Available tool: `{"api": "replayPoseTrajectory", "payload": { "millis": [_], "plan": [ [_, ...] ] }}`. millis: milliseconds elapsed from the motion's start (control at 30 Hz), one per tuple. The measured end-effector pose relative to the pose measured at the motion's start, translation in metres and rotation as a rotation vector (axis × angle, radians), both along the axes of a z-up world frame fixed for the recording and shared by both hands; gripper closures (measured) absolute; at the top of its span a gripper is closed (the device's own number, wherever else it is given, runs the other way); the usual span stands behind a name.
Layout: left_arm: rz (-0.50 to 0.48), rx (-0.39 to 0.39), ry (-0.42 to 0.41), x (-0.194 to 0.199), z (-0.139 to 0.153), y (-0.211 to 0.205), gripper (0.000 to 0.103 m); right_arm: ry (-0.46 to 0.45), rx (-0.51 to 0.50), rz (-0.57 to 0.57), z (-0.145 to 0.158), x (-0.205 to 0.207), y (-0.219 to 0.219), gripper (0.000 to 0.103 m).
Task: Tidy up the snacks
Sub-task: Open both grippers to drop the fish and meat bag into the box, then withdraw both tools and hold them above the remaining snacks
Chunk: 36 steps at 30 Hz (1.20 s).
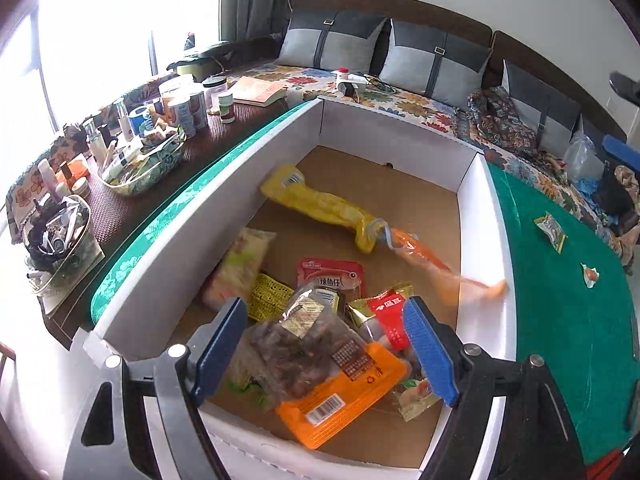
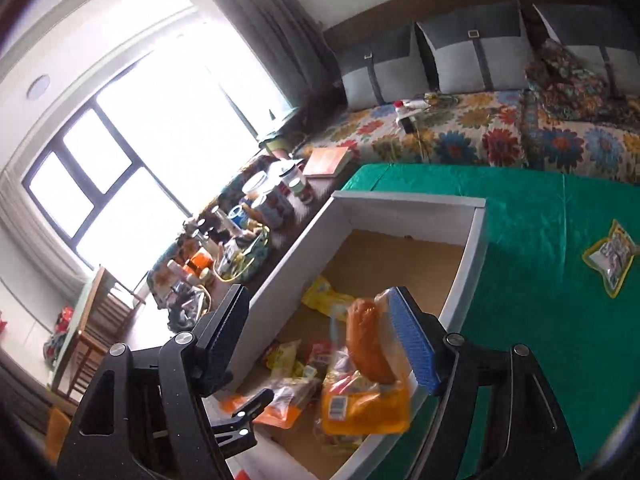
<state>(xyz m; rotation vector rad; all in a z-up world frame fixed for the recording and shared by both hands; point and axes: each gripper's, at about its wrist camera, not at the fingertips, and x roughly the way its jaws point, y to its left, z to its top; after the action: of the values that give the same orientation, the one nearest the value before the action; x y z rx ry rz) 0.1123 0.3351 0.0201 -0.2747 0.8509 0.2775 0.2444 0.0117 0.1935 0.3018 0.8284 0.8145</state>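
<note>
**Both grippers spread above the snack box**

The white cardboard box (image 1: pixel 168 248) sits on a green cloth (image 1: pixel 560 280), its brown floor scattered with packets. In the left wrist view the left gripper (image 1: pixel 324 356) hangs over the near end of the box, fingers apart and touching nothing — below them lies an orange-and-clear packet (image 1: pixel 332 384) of dark snacks, with a red pouch (image 1: pixel 330 276) just beyond it at 12 o'clock. A long yellow packet (image 1: pixel 320 204) lies farther in, and a blurred orange sausage packet (image 1: pixel 424 256) is at about 2 o'clock, near the box's right wall.

In the right wrist view the right gripper (image 2: pixel 320 336) has its fingers wide apart too. An orange sausage (image 2: pixel 366 344) in its clear wrapper shows just beside the blue right finger (image 2: pixel 412 344); whether it touches the pad I cannot tell — nothing is clamped.

Out on the cloth, at 3 o'clock from the box, a yellow-edged packet (image 2: pixel 610 258) lies alone; the left view also shows a small orange-and-white packet (image 1: pixel 590 274) there.
</note>
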Motion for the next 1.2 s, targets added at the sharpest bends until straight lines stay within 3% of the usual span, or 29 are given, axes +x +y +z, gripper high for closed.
{"api": "replayPoseTrajectory", "payload": {
  "millis": [67,133,233,333,367,500,600,767,967,1033,1200],
  "plan": [
    [-0.005,-0.033,-0.023,-0.007,-0.002,-0.009,0.017,-0.023,-0.005,-0.028,-0.007,0.006,-0.019,0.022],
    [-0.043,-0.068,-0.039,-0.01,0.001,-0.034,0.017,-0.055,-0.077,-0.086,-0.022,0.003,-0.058,0.021],
    [-0.152,-0.12,-0.067,-0.006,0.015,-0.09,0.016,-0.051,-0.247,-0.17,-0.083,0.004,-0.117,0.021],
    [-0.305,-0.158,-0.105,-0.001,0.031,-0.168,0.0,-0.003,-0.471,-0.278,-0.162,-0.003,-0.189,0.022],
    [-0.343,-0.161,-0.113,0.001,0.031,-0.19,0.0,0.015,-0.541,-0.324,-0.187,-0.009,-0.219,0.022],
    [-0.468,-0.133,-0.057,0.025,0.001,-0.278,0.0,0.061,-0.653,-0.46,-0.233,-0.036,-0.308,0.022],
    [-0.506,-0.111,0.002,0.054,-0.041,-0.326,0.0,0.076,-0.668,-0.545,-0.244,-0.045,-0.347,0.022],
    [-0.548,0.031,0.058,0.108,-0.094,-0.376,0.0,0.085,-0.649,-0.629,-0.251,-0.039,-0.369,0.018],
    [-0.55,0.095,0.109,0.138,-0.131,-0.394,0.0,0.114,-0.604,-0.664,-0.254,-0.04,-0.378,0.011],
    [-0.546,0.126,0.071,0.135,-0.131,-0.395,0.0,0.114,-0.603,-0.667,-0.255,-0.04,-0.378,0.011],
    [-0.544,0.1,0.071,0.137,-0.134,-0.391,0.0,0.112,-0.608,-0.674,-0.254,-0.046,-0.377,0.011]
  ]
}}
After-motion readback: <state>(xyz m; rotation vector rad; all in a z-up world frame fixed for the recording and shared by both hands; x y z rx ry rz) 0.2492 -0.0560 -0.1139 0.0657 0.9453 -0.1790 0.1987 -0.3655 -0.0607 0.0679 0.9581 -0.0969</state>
